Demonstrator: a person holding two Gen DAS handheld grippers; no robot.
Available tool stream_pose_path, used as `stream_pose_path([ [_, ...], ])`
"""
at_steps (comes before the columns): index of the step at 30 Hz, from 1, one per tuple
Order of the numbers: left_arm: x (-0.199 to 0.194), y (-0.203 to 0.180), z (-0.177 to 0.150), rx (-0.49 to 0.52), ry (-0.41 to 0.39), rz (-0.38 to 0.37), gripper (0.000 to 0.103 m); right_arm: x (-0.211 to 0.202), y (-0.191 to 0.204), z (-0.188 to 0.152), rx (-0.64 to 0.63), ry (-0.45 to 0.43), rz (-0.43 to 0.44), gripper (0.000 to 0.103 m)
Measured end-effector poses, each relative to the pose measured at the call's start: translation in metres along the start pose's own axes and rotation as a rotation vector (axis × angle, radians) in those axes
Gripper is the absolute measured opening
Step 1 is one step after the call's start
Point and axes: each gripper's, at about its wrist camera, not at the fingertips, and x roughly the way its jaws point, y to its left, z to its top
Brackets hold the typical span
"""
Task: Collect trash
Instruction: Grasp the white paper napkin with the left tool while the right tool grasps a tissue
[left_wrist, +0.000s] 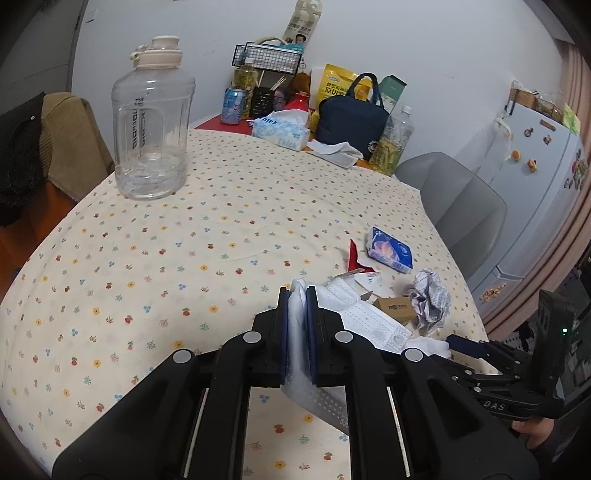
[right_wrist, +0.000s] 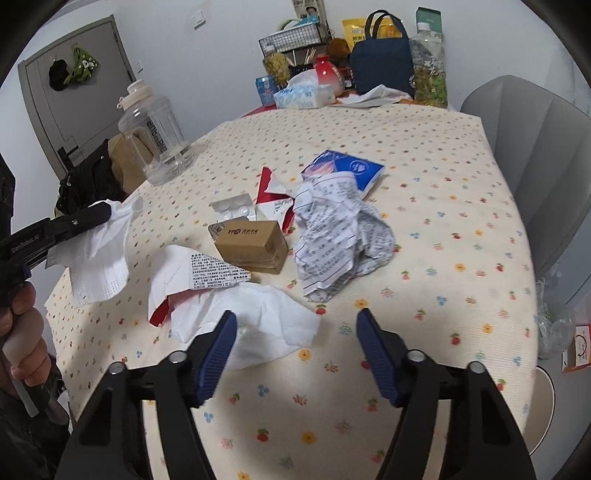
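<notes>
On the flowered tablecloth (right_wrist: 443, 206), one small cardboard box (right_wrist: 253, 245), one crumpled printed sheet (right_wrist: 336, 236), one blue tissue pack (right_wrist: 343, 168) and one pill blister (right_wrist: 234, 209) are counted. One face mask (right_wrist: 98, 254) is seen. One clear water jug (left_wrist: 151, 122), one tissue box (left_wrist: 282, 131), one dark blue bag (left_wrist: 351, 118) and two grippers are counted.

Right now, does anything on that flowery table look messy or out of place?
Yes. Litter lies heaped near the table's edge: a crumpled printed paper, torn red-and-white wrapper, a blister pack, a tissue. The left claw grips a white face mask.
</notes>
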Motion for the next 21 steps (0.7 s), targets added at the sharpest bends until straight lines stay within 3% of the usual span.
stream_pose_path([
  [2,0.002,0.002,-0.001,-0.004,0.003,0.0,0.009,0.007,0.001,0.0,-0.002,0.018,0.006,0.036],
  [3,0.002,0.002,-0.002,-0.004,0.003,-0.001,0.009,0.007,0.002,0.0,-0.006,0.015,0.004,0.017],
  [5,0.002,0.0,-0.002,-0.003,0.001,-0.005,0.009,0.006,0.001,0.0,0.005,0.033,0.051,0.006],
  [21,0.002,-0.043,-0.002,0.06,-0.011,-0.054,0.009,-0.067,-0.023,-0.004,0.028,-0.111,0.034,0.003],
])
